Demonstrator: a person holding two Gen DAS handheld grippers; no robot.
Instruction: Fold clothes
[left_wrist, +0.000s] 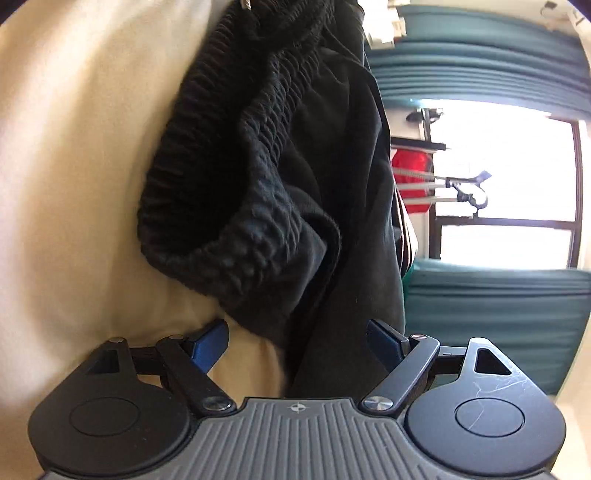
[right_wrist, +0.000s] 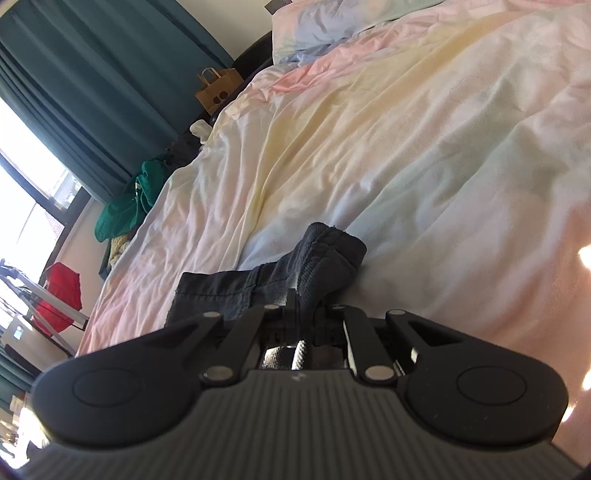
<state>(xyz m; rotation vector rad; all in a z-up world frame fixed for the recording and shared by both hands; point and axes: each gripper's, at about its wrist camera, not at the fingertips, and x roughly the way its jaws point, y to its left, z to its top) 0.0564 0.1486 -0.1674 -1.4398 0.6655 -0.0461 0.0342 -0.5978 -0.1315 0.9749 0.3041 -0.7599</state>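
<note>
Left tongs (left_wrist: 297, 338) gape wide around loose black trousers (left_wrist: 280, 177) bunched on the bed (right_wrist: 406, 147). Right tongs (right_wrist: 295, 308) pinch one trouser corner near the bed's edge. Thin grip: pulling could slip the cloth free, collapsing any fold.

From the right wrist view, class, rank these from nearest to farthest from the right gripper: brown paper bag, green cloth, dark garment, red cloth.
1. dark garment, clamped in the right gripper
2. green cloth, left, beside the bed
3. brown paper bag, far, upper centre

The red cloth, far left, is too uncertain to rank.
</note>
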